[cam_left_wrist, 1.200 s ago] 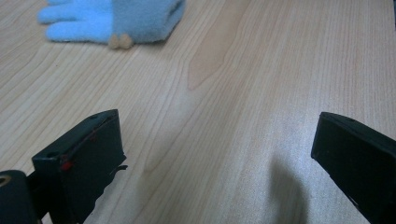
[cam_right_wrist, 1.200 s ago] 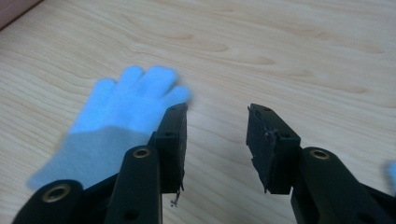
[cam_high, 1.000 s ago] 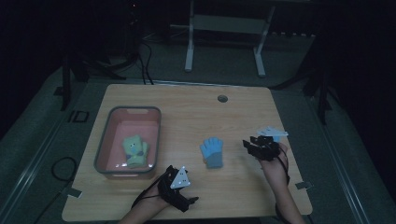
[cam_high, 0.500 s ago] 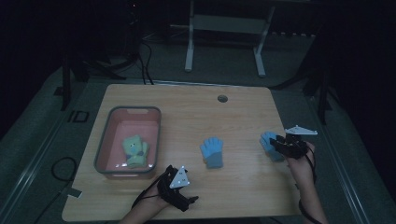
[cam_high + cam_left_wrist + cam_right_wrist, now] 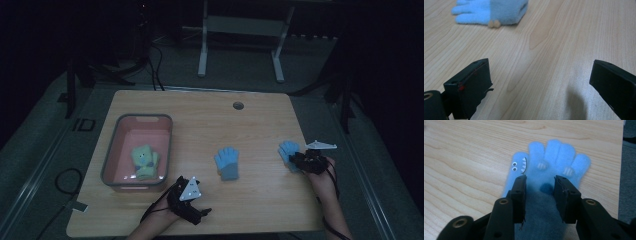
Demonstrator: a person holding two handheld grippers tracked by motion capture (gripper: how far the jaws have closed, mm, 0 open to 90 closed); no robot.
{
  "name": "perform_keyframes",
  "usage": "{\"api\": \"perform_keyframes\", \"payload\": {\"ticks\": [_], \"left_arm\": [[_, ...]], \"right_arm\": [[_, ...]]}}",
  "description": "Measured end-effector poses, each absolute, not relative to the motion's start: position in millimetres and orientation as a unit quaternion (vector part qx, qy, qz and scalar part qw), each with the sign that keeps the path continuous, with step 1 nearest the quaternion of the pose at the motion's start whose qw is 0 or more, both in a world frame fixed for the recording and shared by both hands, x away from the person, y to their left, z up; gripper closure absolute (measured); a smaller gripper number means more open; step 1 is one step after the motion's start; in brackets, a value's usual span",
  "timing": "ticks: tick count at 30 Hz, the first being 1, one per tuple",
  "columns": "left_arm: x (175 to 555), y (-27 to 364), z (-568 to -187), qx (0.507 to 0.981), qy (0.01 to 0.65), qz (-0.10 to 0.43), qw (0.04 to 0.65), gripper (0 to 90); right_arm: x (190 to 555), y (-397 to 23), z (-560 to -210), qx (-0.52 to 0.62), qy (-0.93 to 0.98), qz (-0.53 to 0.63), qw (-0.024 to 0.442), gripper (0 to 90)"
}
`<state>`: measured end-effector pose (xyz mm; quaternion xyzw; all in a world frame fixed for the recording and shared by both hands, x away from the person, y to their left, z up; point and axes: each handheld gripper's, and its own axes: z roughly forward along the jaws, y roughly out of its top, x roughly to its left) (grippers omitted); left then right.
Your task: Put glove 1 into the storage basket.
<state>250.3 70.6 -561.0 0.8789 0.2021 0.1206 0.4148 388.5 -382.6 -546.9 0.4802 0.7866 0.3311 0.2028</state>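
Blue glove (image 5: 549, 162) between right tongs (image 5: 540, 182); shark face visible close-up.

A light blue fuzzy glove (image 5: 551, 162) with a grey cuff is lying flat near the table's (image 5: 260, 120) right edge, about midway along it, its fingers spreading toward the far side. Its thumb is showing two googly eyes and a row of white teeth, and small pale patches are sitting on two fingers. The cuff is lying between the jaws of the right gripper (image 5: 540, 186), which is holding it.
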Motion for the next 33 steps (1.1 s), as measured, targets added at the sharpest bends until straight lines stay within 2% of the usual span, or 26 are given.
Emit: {"api": "perform_keyframes", "payload": {"ticks": [5,10,19,22,33], "left_arm": [[250,70,-561,0.878,0.202,0.121,0.416,3.9],[249,70,-560,0.876,0.203,0.12,0.42,3.8],[248,69,-559,0.876,0.202,0.121,0.42,3.9],[248,69,-560,0.878,0.198,0.121,0.418,3.9],[248,68,-559,0.877,0.196,0.114,0.424,3.9]], "right_arm": [[386,-380,-548,0.487,0.782,0.331,0.205,80.5],[384,-368,-545,0.522,0.762,0.313,0.222,85.4],[363,-327,-504,0.538,0.733,0.34,0.239,86.1],[354,-306,-497,0.54,0.728,0.356,0.226,86.1],[342,-246,-510,0.521,0.75,0.351,0.206,86.1]]}}
